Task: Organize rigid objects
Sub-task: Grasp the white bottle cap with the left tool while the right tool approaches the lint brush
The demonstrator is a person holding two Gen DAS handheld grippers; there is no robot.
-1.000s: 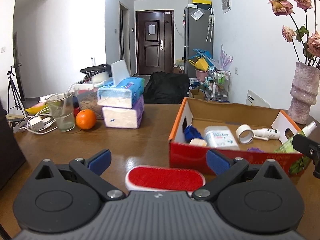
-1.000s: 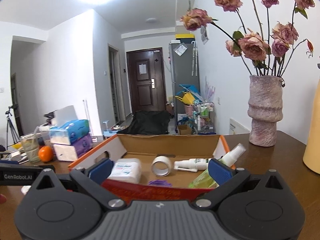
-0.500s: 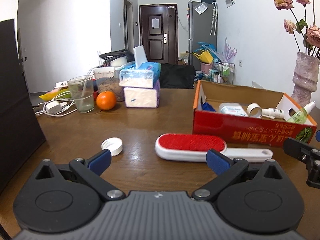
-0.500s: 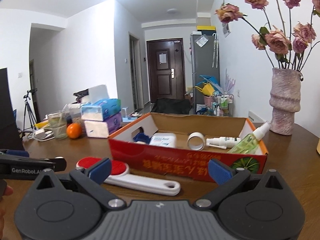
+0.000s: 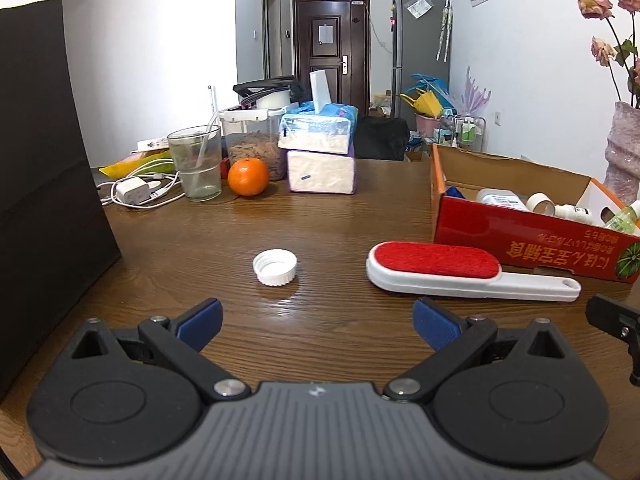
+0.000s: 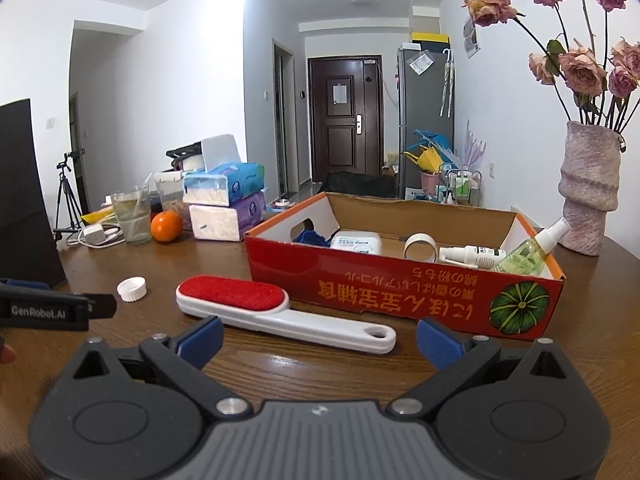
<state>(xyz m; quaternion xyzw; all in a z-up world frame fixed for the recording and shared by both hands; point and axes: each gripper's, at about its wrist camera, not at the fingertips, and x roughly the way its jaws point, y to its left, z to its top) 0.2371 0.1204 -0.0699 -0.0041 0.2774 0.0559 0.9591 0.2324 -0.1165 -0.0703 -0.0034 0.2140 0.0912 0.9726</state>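
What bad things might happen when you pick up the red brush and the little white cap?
The lint brush lies flat with a thin handle, so the open right gripper might slip off it. The box is already crowded, so the brush could knock the spray bottle leaning at its corner. The small bottle cap could skid away from the open left gripper.

The near wall of the red box (image 6: 400, 292) hides the lower parts of the tape roll (image 6: 419, 246) and spray bottles (image 6: 472, 255) inside. The vase (image 5: 626, 148) is cut off at the right edge in the left wrist view.
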